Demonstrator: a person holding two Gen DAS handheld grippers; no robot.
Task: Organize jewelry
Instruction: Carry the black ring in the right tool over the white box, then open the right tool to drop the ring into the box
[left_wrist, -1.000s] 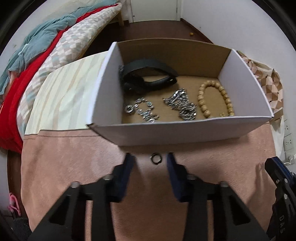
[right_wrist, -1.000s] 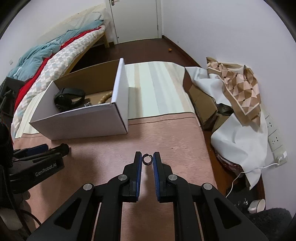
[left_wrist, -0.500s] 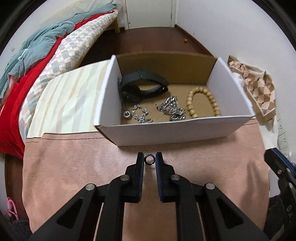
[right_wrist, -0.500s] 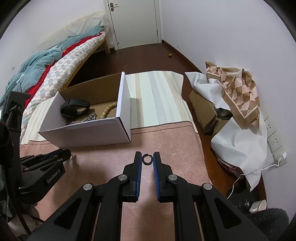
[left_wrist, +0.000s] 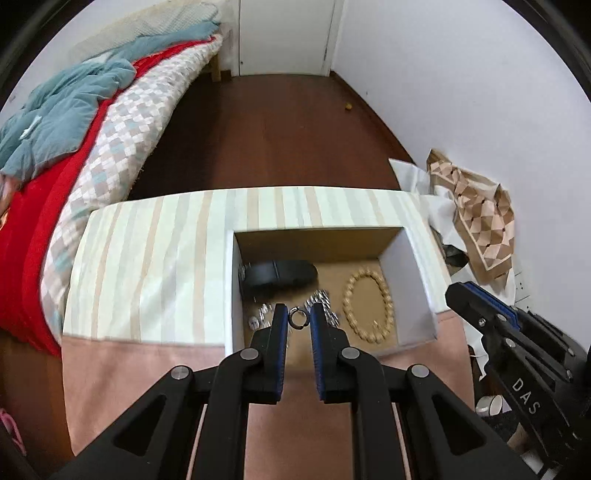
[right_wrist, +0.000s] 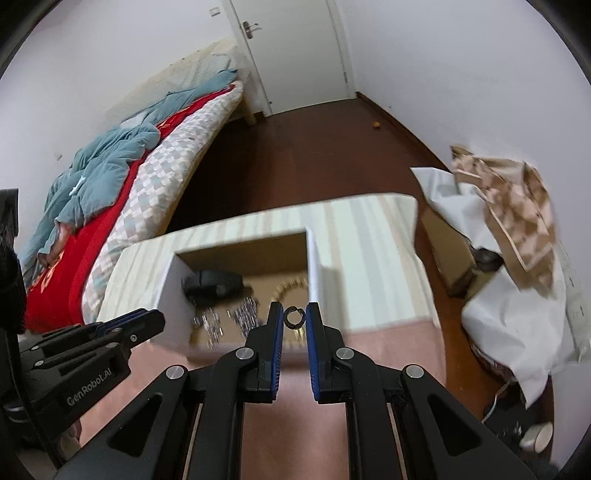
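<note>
My left gripper (left_wrist: 298, 313) is shut on a small dark ring (left_wrist: 291, 318) and hangs above the front of an open white cardboard box (left_wrist: 406, 288). In the box lie a black band (left_wrist: 284, 272), silver chains (left_wrist: 325, 304) and a wooden bead bracelet (left_wrist: 367, 308). My right gripper (right_wrist: 294, 313) is shut on a second small dark ring (right_wrist: 285, 317), over the same box (right_wrist: 314, 266) near its front right corner. Each gripper shows in the other's view: the right gripper (left_wrist: 480, 306) at the box's right, the left gripper (right_wrist: 140, 321) at its front left.
The box stands on a table with a pink cloth (left_wrist: 147, 373) in front and a striped cloth (left_wrist: 147, 258) behind. A bed with red and blue covers (left_wrist: 66, 122) lies to the left. Patterned paper bags (right_wrist: 517, 206) and white wrapping are heaped on the floor at the right.
The left gripper shut on the ring lying on the pink cloth and lifted it. Both grippers rose and moved forward over the box; the right kept its ring throughout.
</note>
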